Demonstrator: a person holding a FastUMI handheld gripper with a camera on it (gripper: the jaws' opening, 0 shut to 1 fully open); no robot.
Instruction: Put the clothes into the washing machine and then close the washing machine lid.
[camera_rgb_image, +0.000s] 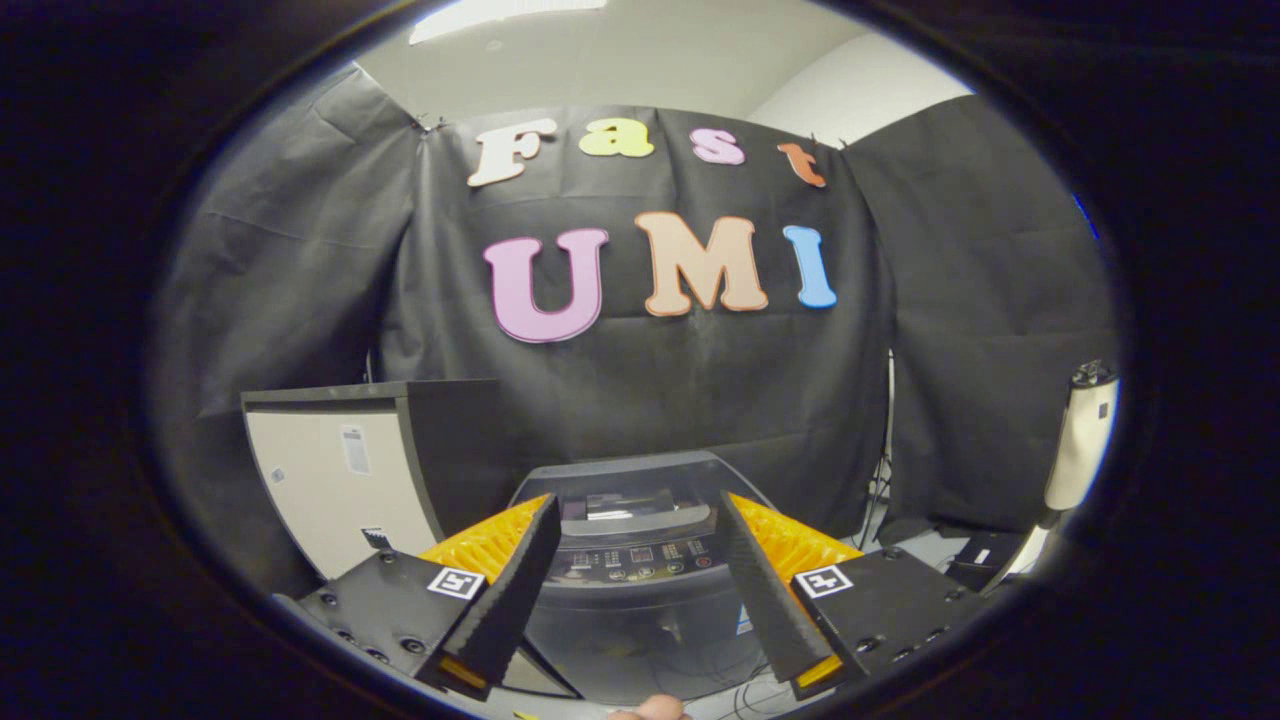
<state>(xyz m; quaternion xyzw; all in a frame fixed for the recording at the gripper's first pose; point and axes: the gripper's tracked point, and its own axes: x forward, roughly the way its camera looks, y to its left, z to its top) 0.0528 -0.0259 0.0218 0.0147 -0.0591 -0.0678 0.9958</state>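
The gripper (635, 575) stood with its 2 fingers (510, 590) spread wide apart and nothing between them. Each finger was black on its ribbed inner face and orange on its outer side, and each was fixed to a black block carrying a small square black-and-white marker. At the very bottom, between the finger bases, a bit of a person's hand (650, 709) poked in.

Just ahead of the fingers and framed in the gap between them sat the washing machine (635, 560), a dark grey top-loader. Its lid (630, 500) lay flat across the top, apparently shut, with a glossy pane reflecting light. Nearer the fingers ran the control panel (640, 558), a curved strip of small buttons and lights; the markings were too small to tell. Below the panel the machine's dark front dropped away, and thin cables (720, 670) trailed on the pale floor near its foot.

Left of the machine, behind the left finger, stood a box-like cabinet (330, 470) with a cream face, a dark top edge and a dark side. I could not make out any clothes.

To the right, well apart from the machine, a cream-coloured upright object (1080, 450) with a dark cap leaned by the wall. Low dark items (975, 560) lay on the floor near it. Black cloth (650, 390) hung behind everything, and above it showed a white ceiling (620, 60).
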